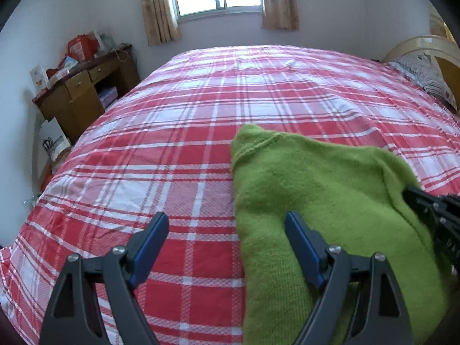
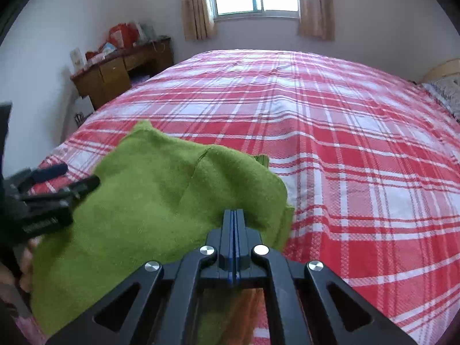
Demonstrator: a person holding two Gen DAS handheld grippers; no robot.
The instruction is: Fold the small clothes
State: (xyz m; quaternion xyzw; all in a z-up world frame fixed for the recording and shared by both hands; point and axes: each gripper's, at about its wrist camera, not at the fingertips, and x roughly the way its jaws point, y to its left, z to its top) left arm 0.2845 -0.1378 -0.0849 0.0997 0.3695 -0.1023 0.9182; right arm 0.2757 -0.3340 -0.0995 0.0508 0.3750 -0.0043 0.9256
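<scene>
On the near edge of the bed [image 1: 201, 109] lies the green sweater [image 2: 149, 195] (soft, floppy), my right gripper [image 2: 234, 215] clenched on its fold, left gripper [image 1: 227, 235] spread wide beside it, so I'd pinch a hem corner.

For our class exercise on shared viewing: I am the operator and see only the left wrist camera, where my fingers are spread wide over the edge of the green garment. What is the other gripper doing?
Observer: The right gripper is shut, its jaws pressed together at the near edge of the green garment; whether cloth is pinched I cannot tell.
Operator: Is the garment flat on its right side?
Observer: No, a folded layer bulges there, with another edge showing beneath.
Operator: How does my left gripper look from there?
Observer: The left gripper is open, at the garment's left edge over the plaid bedspread.
</scene>
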